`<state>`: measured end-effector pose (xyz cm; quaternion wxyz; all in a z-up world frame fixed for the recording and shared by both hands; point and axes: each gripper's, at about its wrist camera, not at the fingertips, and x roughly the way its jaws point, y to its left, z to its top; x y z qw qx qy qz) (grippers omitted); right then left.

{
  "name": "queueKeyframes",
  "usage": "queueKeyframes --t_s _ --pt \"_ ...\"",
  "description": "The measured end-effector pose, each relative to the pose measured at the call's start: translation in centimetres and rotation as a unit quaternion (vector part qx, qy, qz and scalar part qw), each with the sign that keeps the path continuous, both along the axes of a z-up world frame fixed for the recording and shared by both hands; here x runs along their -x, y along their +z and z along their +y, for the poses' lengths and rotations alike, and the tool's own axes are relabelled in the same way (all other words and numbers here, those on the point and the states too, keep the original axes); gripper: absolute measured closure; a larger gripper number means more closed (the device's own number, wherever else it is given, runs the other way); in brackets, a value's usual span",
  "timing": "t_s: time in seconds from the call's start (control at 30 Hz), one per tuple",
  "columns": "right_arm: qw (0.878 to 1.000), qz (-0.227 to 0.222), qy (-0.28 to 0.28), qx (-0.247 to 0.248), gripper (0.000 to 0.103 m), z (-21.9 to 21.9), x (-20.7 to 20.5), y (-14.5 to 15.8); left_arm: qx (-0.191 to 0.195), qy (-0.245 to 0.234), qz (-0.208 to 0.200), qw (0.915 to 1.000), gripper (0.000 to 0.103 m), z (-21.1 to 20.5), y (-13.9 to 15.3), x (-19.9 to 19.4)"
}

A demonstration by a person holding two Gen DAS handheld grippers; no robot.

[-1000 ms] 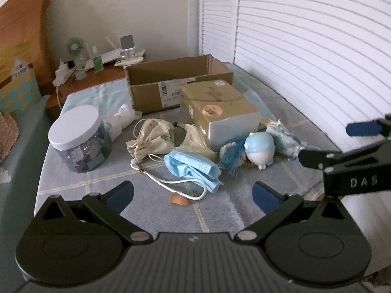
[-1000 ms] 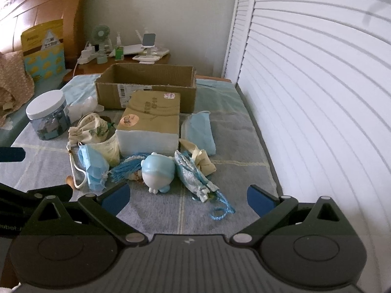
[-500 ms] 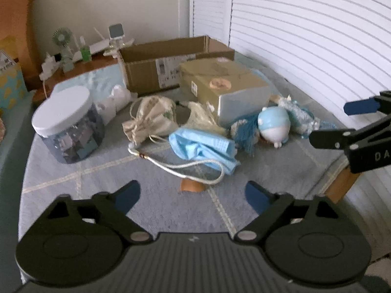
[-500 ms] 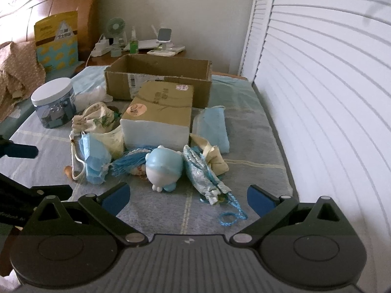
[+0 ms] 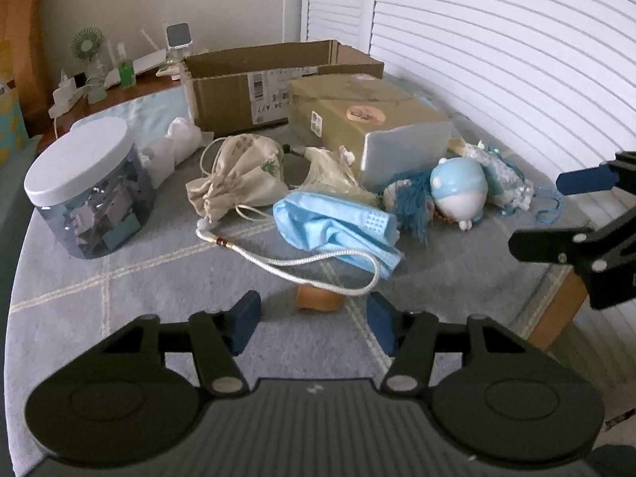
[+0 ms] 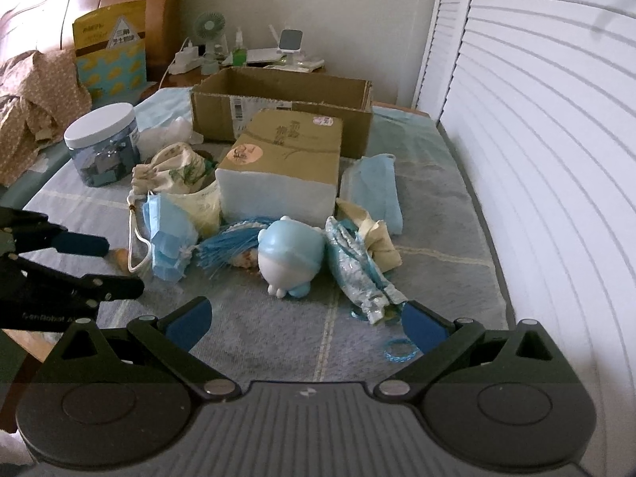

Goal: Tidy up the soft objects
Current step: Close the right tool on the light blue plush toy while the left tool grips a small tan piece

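While nothing soft is yet gripped, approach step judged in hand. Left tool [image 5: 312, 320] half-narrowed, jaws just closing on nothing, poised before crumpled pale-blue face mask [image 5: 338, 224] and looped white cord [image 5: 302, 264] on grey quilted bed [image 5: 119, 298]. Right tool [image 6: 304, 322] wide, empty, facing round blue-white plush toy [image 6: 290, 256]. Next: dip, pinch, carry to open cardboard box [image 6: 278, 97].

On the bed [image 6: 437, 206], the open carton [image 6: 280, 107] stands at the back, and the closed box [image 6: 280, 167] is before it. The jar [image 6: 103, 145] stands to the left. The pouch [image 5: 238, 177], mask [image 5: 338, 226] and toy [image 6: 288, 256] lie in front of the box.
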<state>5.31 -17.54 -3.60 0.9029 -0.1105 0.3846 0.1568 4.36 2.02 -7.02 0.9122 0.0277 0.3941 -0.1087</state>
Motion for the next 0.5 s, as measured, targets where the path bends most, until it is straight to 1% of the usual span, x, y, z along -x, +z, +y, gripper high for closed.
queueKeyframes --t_s 0.17,0.23,0.33,0.43,0.5 --pt "1.0 0.003 0.004 0.0 0.0 0.16 -0.09 -0.08 -0.003 -0.009 -0.005 0.9999 0.047 -0.41 -0.04 -0.21" --pt "1.0 0.003 0.006 0.001 0.0 0.29 -0.11 -0.08 -0.003 -0.012 -0.007 0.9999 0.059 -0.46 0.02 -0.2" --pt "1.0 0.003 0.015 -0.002 0.0 0.44 0.01 -0.03 -0.003 -0.021 -0.007 0.9998 0.068 -0.48 0.1 -0.29" --pt "1.0 0.0 0.025 -0.006 0.001 0.71 0.05 -0.02 -0.003 -0.027 -0.007 0.9996 0.073 -0.51 0.15 -0.32" --pt "1.0 0.0 0.029 -0.008 0.004 0.86 -0.03 -0.05 -0.002 -0.027 -0.007 0.9996 0.075 -0.43 0.15 -0.3"
